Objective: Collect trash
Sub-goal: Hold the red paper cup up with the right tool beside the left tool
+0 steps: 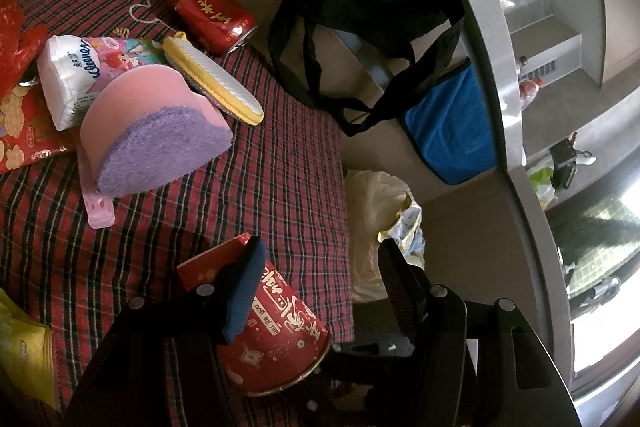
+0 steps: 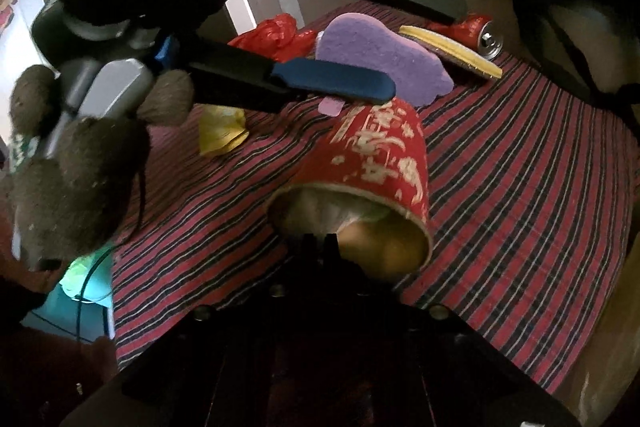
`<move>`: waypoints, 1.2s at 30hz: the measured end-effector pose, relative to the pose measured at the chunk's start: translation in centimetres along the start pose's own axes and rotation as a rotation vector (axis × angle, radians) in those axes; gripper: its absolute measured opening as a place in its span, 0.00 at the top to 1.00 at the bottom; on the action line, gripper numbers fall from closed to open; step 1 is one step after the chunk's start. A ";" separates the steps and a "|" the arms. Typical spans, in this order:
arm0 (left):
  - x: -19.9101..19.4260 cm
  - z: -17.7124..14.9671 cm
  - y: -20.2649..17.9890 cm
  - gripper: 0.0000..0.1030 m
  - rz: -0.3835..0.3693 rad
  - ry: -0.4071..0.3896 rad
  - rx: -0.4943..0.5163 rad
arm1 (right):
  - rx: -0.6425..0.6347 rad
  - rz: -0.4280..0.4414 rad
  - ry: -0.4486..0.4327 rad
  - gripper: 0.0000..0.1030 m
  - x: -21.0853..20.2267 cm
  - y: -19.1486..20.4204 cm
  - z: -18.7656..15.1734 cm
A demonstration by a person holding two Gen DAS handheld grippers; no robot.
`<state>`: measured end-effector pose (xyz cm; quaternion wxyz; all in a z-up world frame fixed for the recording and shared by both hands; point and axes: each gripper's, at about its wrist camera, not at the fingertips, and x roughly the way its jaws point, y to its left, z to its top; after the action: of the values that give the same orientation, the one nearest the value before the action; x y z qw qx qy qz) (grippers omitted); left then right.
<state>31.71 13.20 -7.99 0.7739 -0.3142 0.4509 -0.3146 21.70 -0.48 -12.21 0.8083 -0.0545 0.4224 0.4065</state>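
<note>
The left gripper point(image 1: 320, 267) stands wide open, and the red paper cup point(image 1: 276, 327) lies on its side between the fingers. The blue pad of one finger point(image 1: 246, 291) rests against the cup's wall; the other, black finger is apart from the cup, over the edge of the cloth. So the cup is between the fingers but not pressed by both.

The right gripper point(image 2: 320, 239) is closed, with its two dark fingertips together just at the rim of the cup's open mouth. If they pinch the rim, I cannot tell, because this part is dark. In the right wrist view the left gripper's blue finger lies along the top of the cup.

The cup rests on a red checked cloth point(image 1: 248, 187). Inside the cup something pale and crumpled is visible, but it is too blurred to name.

Farther on the cloth lie a pink and purple sponge point(image 1: 156, 131), a tissue pack point(image 1: 68, 75), a yellow-edged scrubber point(image 1: 220, 83) and a crushed red can point(image 1: 212, 13). Beside the cloth sits a pale plastic bag point(image 1: 372, 203) with some wrappers in it.
</note>
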 end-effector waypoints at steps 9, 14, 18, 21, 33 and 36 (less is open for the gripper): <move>0.1 0.1 -0.1 0.43 0.005 0.005 0.002 | -0.021 -0.051 -0.094 0.94 -4.4 1.0 -1.0; 0.1 0.2 0.3 0.43 -0.026 0.016 -0.034 | -0.082 -0.168 -0.117 0.79 -4.2 0.6 0.6; 0.2 0.1 0.8 0.43 -0.054 0.021 -0.059 | -0.124 -0.202 -0.094 0.74 -3.9 0.9 0.7; 0.1 0.2 1.1 0.43 -0.062 0.022 -0.061 | -0.108 -0.206 -0.079 0.73 -3.5 0.5 1.2; 0.0 0.5 1.5 0.43 -0.069 0.019 -0.087 | -0.093 -0.107 -0.001 0.93 -1.3 -1.0 3.1; 0.0 0.4 1.5 0.43 -0.067 0.021 -0.087 | -0.131 -0.107 0.006 0.95 -1.4 -0.8 3.4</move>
<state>32.39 14.25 -8.98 0.7436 -0.3592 0.4615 -0.3240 24.01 -0.33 -9.23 0.8223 -0.1309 0.3938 0.3893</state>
